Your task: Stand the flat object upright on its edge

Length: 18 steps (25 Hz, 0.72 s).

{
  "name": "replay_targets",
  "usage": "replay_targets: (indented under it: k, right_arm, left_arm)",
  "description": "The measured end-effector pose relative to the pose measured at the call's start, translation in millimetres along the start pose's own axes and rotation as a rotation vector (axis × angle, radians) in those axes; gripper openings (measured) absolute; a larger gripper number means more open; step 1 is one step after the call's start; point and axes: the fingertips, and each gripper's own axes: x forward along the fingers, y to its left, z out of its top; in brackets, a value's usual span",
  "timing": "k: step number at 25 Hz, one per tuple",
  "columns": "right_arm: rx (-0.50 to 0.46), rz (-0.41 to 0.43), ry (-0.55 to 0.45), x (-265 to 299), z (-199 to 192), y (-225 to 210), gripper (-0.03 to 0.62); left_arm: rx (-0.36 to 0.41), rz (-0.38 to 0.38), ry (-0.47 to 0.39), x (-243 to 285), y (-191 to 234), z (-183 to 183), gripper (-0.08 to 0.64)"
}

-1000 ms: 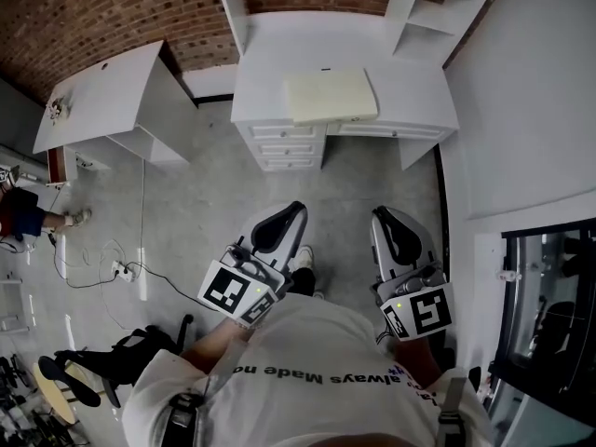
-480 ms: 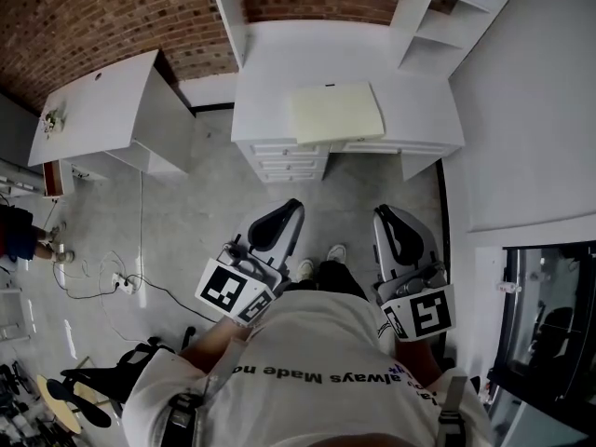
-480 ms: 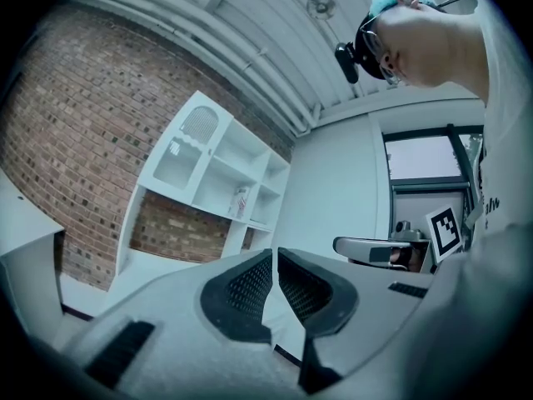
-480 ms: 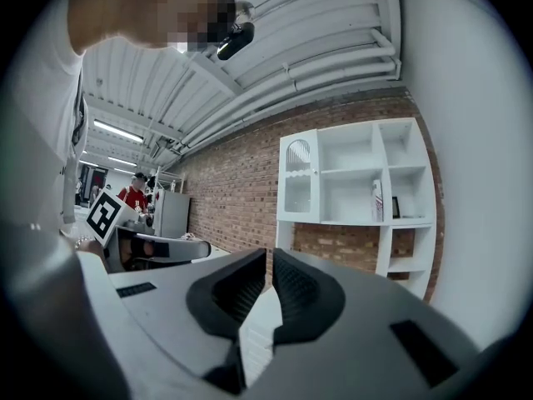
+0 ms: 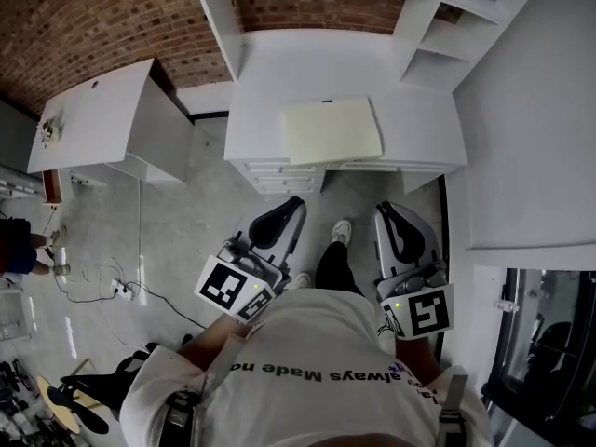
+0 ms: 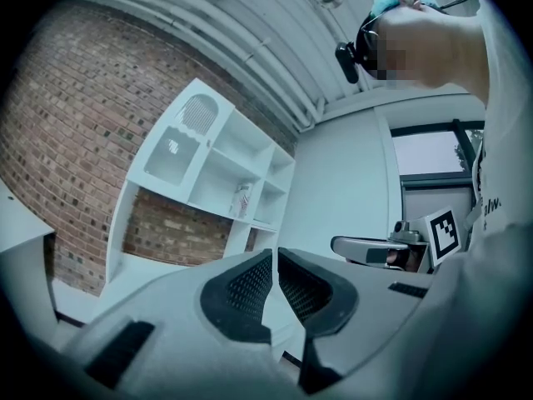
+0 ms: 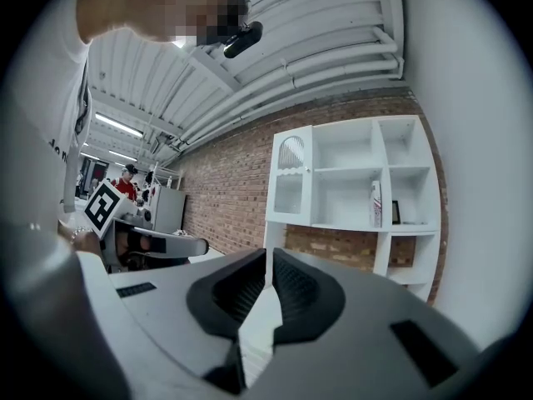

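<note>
A pale yellow flat pad [image 5: 331, 129] lies flat on the white desk [image 5: 270, 73] ahead of me. My left gripper [image 5: 282, 218] is held low near my body, short of the desk, its jaws shut with nothing between them. My right gripper [image 5: 395, 225] hangs beside it on the right, also shut and empty. In the left gripper view the shut gripper [image 6: 274, 283] points at the white shelf unit [image 6: 212, 177], and the right gripper [image 6: 379, 249] shows to its right. In the right gripper view the shut gripper [image 7: 269, 286] faces the shelf unit [image 7: 354, 177].
The desk has drawers [image 5: 275, 170] under its front edge and shelf compartments [image 5: 433, 21] at the back right. A second white table [image 5: 93, 115] stands to the left. Cables and a power strip [image 5: 119, 268] lie on the grey floor. A white wall [image 5: 531, 110] runs along the right.
I have stepped closer to the desk; the desk and pad have slid down in the head view. Both grippers stay shut and keep their places near my body.
</note>
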Motion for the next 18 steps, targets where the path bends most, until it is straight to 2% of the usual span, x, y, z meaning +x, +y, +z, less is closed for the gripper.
replay_targets:
  k: [18]
  right_arm:
    - [-0.006,0.083,-0.013,109,-14,-186,0.029]
  left_arm:
    - [0.027,0.063,-0.012,207,50,14,0.028]
